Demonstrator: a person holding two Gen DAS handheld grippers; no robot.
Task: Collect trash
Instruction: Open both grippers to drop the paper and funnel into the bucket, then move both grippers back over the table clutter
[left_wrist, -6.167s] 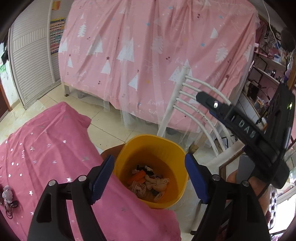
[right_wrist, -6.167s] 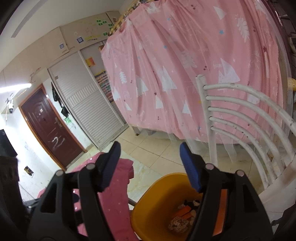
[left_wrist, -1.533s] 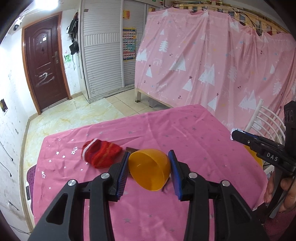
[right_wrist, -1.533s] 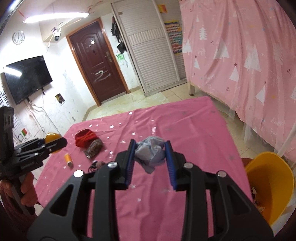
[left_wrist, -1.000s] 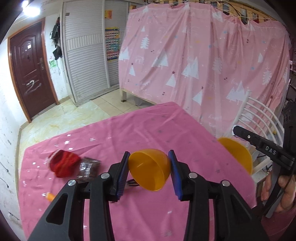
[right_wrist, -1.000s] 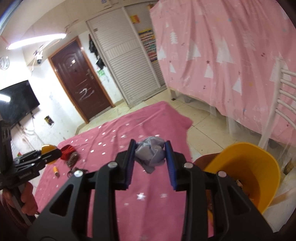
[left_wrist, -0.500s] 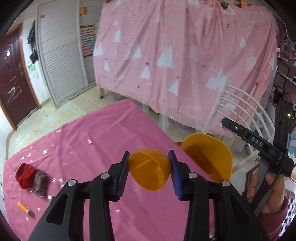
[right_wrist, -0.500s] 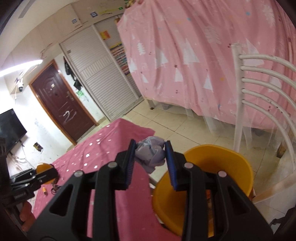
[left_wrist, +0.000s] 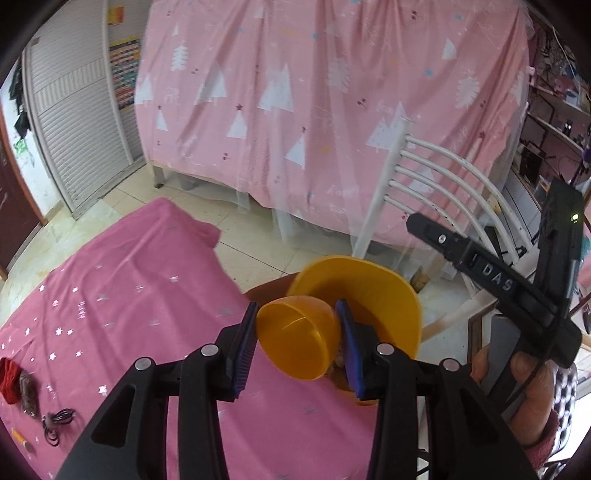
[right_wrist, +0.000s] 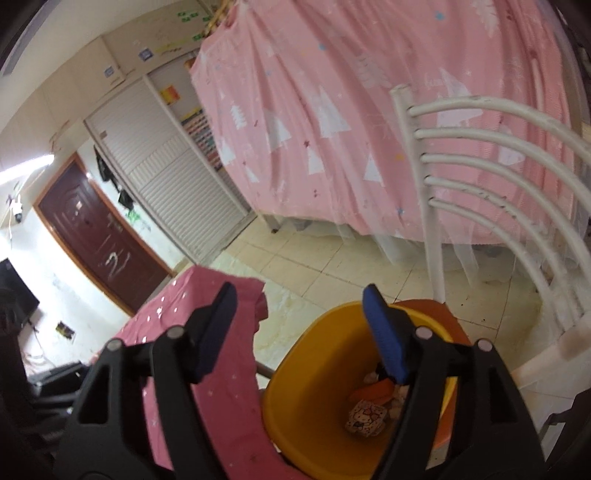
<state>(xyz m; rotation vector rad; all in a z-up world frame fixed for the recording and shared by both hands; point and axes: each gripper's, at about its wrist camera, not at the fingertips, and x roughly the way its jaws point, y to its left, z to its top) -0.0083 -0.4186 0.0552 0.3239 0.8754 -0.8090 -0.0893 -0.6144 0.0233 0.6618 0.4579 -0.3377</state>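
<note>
Holding an orange cup (left_wrist: 299, 341) tight in our left gripper (left_wrist: 297, 347), we hang beside the yellow bin (left_wrist: 373, 284). Our right gripper (right_wrist: 299, 328) is spread wide with nothing in it, above the bin with trash (right_wrist: 365, 421) inside.

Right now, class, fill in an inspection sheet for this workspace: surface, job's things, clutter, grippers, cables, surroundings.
Surface: table under a pink star-print cloth.
Job's things: yellow bin beside the table edge, holding scraps including a printed wrapper; orange half-shell clamped above the bin's near rim.
Clutter: red knit item with a brown scrap beside it, and an orange stick, at the table's far left.
Grippers: left gripper shut on the half-shell; right gripper open and empty over the bin.
Cables: black coiled cord on the cloth.
Surroundings: white chair, pink tree-print curtain, brown door.
</note>
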